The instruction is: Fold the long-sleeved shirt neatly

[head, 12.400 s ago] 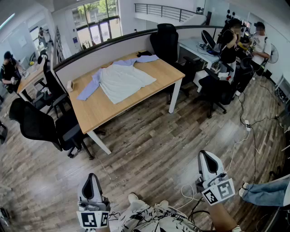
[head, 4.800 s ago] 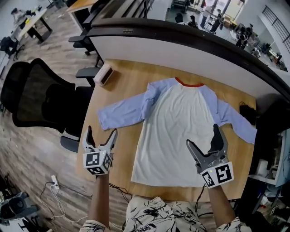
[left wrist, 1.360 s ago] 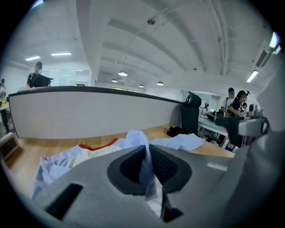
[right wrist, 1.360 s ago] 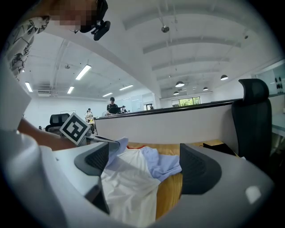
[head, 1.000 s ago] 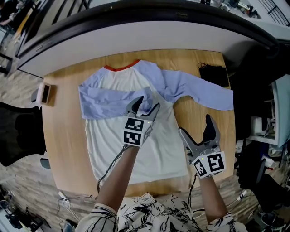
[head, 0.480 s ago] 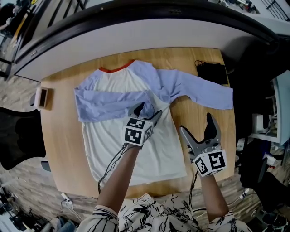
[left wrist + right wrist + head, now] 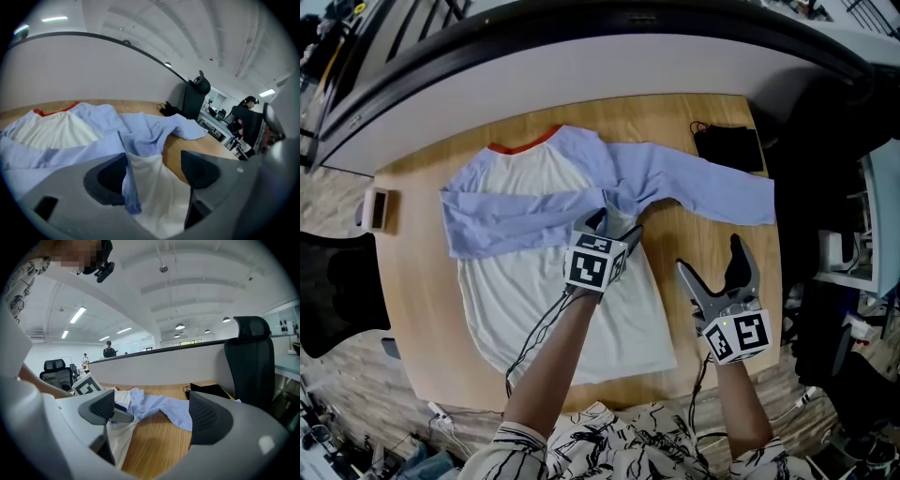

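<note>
While left gripper jaws opening round one folded sleeve, right gripper jaws apart; one shirt, one table.

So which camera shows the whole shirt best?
The head view: the whole shirt lies flat below it, with one sleeve folded across the chest. The left gripper view shows only the collar end, close up. The right gripper view shows just a low sliver.
</note>
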### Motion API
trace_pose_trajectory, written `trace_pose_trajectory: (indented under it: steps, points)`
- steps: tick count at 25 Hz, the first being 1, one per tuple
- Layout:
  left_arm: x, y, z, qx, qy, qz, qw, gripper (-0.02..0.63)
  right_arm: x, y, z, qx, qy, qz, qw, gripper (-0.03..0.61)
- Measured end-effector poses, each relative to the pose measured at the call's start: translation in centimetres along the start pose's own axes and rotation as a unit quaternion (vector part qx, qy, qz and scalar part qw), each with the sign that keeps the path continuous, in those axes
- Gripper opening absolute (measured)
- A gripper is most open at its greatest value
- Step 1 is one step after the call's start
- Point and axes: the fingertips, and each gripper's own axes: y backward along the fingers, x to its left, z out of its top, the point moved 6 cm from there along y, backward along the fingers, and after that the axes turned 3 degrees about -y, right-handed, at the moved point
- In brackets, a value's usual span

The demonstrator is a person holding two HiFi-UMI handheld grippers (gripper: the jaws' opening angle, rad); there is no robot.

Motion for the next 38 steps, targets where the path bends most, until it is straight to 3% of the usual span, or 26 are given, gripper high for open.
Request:
trace_pose_trajectory:
  steps: [2,9,15,19,24,32,38]
  points:
    - [-0.8,-0.2,0.0,0.003,-0.022,-0.004,0.9997,0.373,-0.8,0.0,-0.1,-0.001,-0.001,-0.005,1.0,0.491]
    - [-2.3,1.7,0.5,-0.039,-0.034,-0.013,0.9986,0.371,-5.3,-0.5,-0.9,0.0,-0.01,-0.043,0.999,0.491]
    - [-3.6,8.7,2.3,-0.137,-0.048,-0.003,0.9894,0.37,-12.2,-0.6,-2.7,0.005,-0.041,-0.114,0.993,0.491]
    - [-3.9,14.1,3.0,-0.182,-0.061,0.02,0.9812,0.368,-16.9,-1.1,-3.9,0.005,-0.07,-0.166,0.984,0.489]
    - [-5.7,17.7,3.7,-0.235,-0.064,0.026,0.9694,0.357,-23.1,-1.0,-4.5,0.032,-0.068,-0.216,0.974,0.471]
    - [-7.7,16.6,3.3,-0.238,-0.079,0.019,0.9679,0.354,-27.0,-2.3,-7.8,0.137,-0.066,-0.222,0.963,0.35]
    - [-8.8,13.9,2.7,-0.209,-0.093,0.017,0.9733,0.354,-27.1,-2.8,-8.3,0.186,-0.021,-0.262,0.947,0.218]
